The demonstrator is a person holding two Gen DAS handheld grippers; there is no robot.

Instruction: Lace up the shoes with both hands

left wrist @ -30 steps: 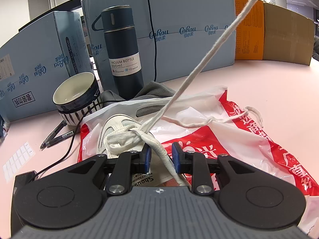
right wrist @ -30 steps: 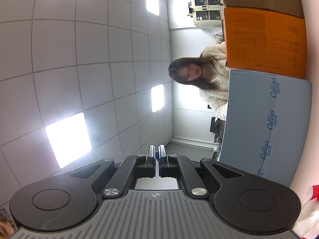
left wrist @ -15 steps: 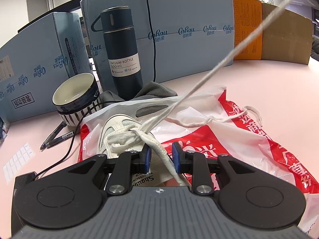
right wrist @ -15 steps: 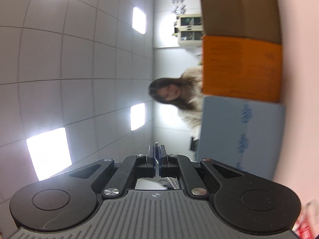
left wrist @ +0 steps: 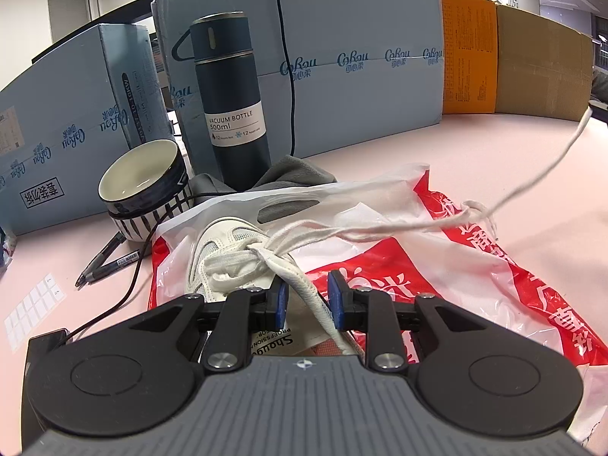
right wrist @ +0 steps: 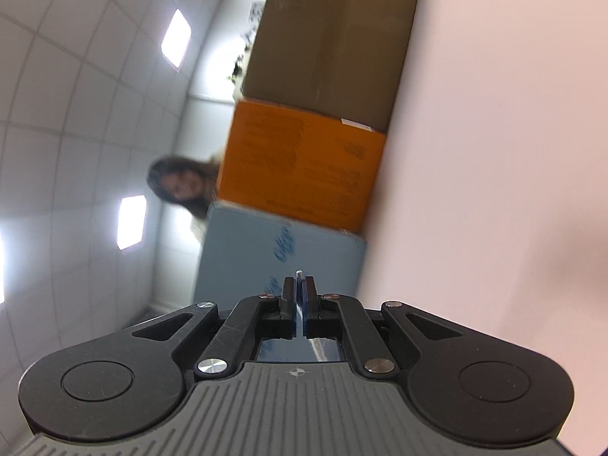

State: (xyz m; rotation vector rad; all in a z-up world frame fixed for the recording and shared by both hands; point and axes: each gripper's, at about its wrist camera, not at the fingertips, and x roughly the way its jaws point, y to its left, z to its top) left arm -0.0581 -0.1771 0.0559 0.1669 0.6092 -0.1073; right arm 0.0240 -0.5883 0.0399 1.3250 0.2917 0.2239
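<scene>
Two grippers share our lacing step: left gripper (left wrist: 306, 298) straddles the shoe (left wrist: 224, 250) at six o'clock, jaws apart; right gripper (right wrist: 299, 290) pinches the lace (left wrist: 532, 182) tip, next threading an eyelet.

The heel half of the white mesh sneaker (left wrist: 224, 245) lies behind the black body of the left gripper (left wrist: 306, 298), and whether its blue pads touch the shoe's edge running between them cannot be told. The long white cotton shoelace (left wrist: 532, 182) leaves the left wrist view at the right edge. In the right wrist view only a pale sliver shows at the tips of the closed right gripper (right wrist: 299, 285), too small to identify. There the orange cardboard box (right wrist: 304, 171) and pale blue carton (right wrist: 266, 262) are smeared; their print is unreadable.
</scene>
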